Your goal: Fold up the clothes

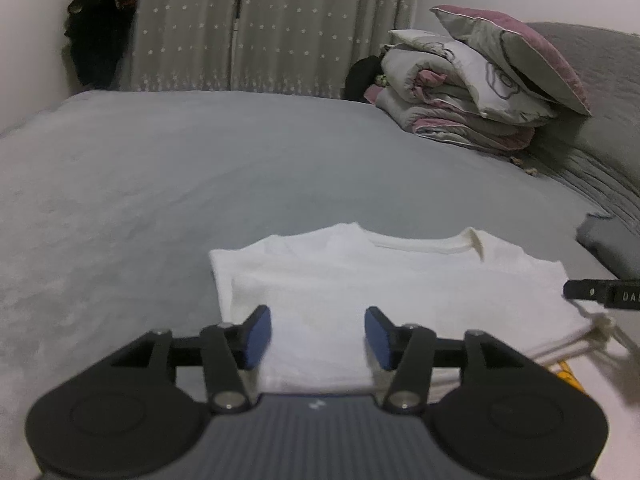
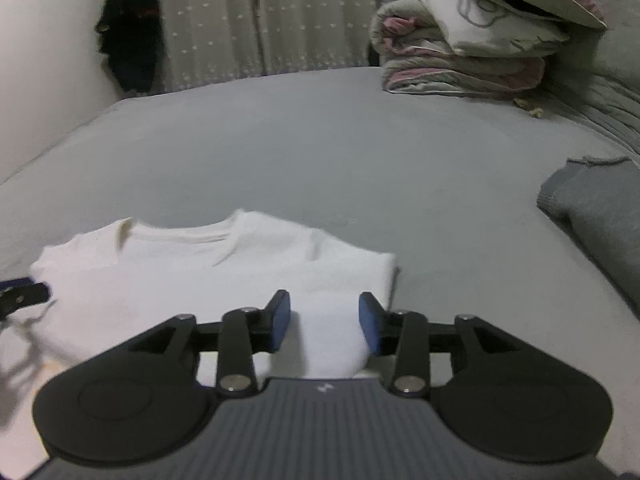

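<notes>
- Two risks jump out from the left wrist view: the left gripper [image 1: 318,338] hangs low over the near edge of the folded white cotton T-shirt [image 1: 384,288], blue pads parted with nothing pinched. My guess is a pad could catch the top layer on the way out and drag the fold open.
- Same view, loose pale threads or strings [image 1: 600,330] trail off the shirt's corner, right beside the black tip of the other tool. Those look like easy things to snag.
- Shirt itself sits at the near side of the grey bed sheet [image 1: 200,168], folded into a neat rectangle, collar on the far side, stacked layers visible at that corner.
- Right wrist view: right gripper [image 2: 324,326] also has its pads apart and gripping nothing, with a soft hump of shirt between them. Brushing that would probably rumple it.
- From here the shirt looks clean, slightly puffy, and well apart from the folded grey knit garment [image 2: 596,208].
</notes>
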`<state>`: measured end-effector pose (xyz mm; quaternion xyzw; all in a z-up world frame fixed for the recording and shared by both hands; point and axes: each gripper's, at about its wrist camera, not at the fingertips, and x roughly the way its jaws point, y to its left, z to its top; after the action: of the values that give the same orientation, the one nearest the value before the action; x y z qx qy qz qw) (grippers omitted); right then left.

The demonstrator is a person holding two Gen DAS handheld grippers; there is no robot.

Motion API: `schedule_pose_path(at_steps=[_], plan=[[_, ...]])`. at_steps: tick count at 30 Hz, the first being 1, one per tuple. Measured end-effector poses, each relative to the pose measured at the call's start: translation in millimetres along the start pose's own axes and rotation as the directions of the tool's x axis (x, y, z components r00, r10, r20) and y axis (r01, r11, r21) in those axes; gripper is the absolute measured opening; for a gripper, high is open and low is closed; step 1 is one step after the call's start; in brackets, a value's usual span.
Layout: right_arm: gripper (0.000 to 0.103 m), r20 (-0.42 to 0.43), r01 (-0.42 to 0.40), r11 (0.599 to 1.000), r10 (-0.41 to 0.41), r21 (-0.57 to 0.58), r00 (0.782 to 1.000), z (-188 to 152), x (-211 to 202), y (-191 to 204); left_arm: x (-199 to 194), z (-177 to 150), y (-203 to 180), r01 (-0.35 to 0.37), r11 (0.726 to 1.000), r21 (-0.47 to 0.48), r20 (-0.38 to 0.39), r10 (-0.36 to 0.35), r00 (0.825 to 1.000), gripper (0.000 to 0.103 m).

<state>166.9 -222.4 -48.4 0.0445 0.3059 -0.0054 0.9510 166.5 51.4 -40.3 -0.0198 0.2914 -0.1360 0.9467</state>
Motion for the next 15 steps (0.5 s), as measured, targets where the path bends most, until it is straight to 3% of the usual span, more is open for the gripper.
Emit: schedule_pose_path(at_steps=[8,15], plan=[[0.048,-0.045,0.012,0.998,-0.015,-0.059,0.999,-25,-36,19,-39,-11,-13,0.005,1.000,0.012,-0.028,-0.005,1.000,0.059],[0.048,-0.106,0.035,0.999,-0.032,0.031,0.994,-45,-77,13,-80,-37,-19,0.013,1.000,0.025,-0.059,-0.012,0.998,0.060]])
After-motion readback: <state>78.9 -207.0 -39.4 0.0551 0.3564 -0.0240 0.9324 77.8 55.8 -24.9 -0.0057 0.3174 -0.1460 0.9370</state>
